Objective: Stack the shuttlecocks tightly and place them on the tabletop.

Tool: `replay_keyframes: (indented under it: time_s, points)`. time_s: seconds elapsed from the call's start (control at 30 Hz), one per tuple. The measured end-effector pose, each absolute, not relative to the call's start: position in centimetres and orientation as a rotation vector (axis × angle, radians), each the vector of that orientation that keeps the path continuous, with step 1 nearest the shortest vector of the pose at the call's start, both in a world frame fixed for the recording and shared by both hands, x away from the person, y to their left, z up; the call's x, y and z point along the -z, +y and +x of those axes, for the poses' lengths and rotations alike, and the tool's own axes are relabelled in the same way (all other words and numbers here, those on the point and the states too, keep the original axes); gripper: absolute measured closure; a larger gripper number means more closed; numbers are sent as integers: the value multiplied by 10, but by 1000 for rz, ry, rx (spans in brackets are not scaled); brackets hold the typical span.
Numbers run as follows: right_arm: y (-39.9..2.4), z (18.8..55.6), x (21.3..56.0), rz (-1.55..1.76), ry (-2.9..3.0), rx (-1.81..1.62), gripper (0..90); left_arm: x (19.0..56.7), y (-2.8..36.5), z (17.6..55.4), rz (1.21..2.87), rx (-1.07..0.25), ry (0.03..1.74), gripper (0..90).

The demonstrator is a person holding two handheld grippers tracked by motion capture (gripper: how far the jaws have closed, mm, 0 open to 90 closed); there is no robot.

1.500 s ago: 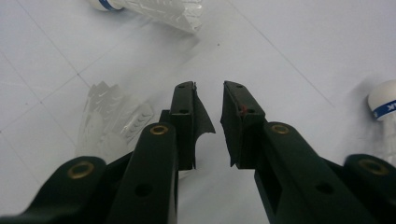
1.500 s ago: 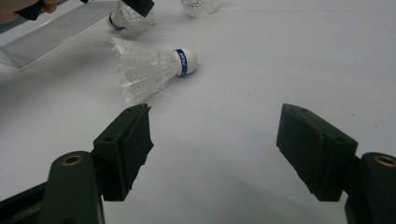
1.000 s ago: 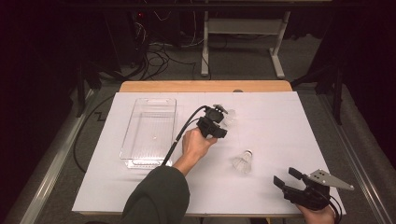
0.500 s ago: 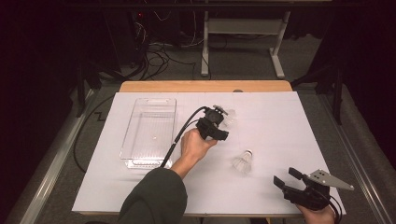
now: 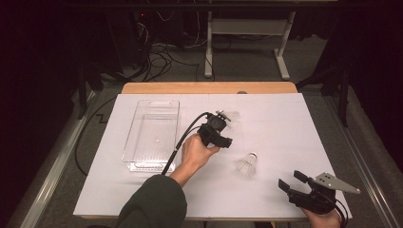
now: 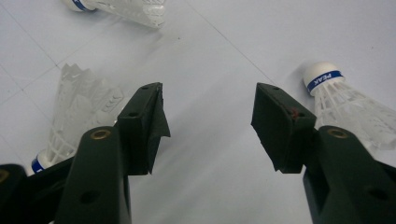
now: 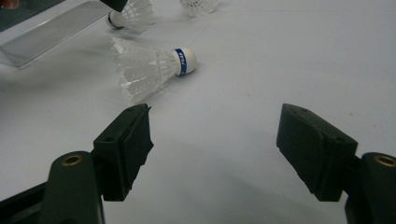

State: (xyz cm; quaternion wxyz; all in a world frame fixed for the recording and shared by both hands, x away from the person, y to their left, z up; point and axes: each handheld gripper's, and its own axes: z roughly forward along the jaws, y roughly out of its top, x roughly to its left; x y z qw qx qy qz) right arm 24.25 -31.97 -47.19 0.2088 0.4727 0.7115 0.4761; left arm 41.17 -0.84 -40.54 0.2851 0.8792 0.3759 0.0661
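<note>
The white sheet (image 5: 285,123) covers the worktop (image 5: 209,88) almost to its edges, leaving a bare wooden strip along the far side. The widest open room lies on the right half and along the near edge at the left. One clear plastic tray (image 5: 142,164) stands at the left of the sheet, well apart from the right gripper (image 5: 297,183). Three shuttlecocks lie on the sheet. The first shuttlecock (image 5: 247,165) lies alone between the two grippers, its cork tip pointing away from the person. In the left gripper view a second shuttlecock (image 6: 77,109) lies just beside the left jaw and a third shuttlecock (image 6: 345,105) beside the right jaw. The left gripper (image 5: 223,137) sits near the sheet's middle, its jaws having just been opening, and stands released with only bare sheet between them. The right gripper rests at the near right corner, also released, jaws wide and holding nothing.
</note>
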Motion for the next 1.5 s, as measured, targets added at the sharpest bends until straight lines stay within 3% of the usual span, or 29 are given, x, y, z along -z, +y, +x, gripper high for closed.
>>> replay_keyframes:
  time_s: [1.5]
  points:
    - [-320,243,472,1316,1977,-1319,270,416,9,383,2382,-150,975,384]
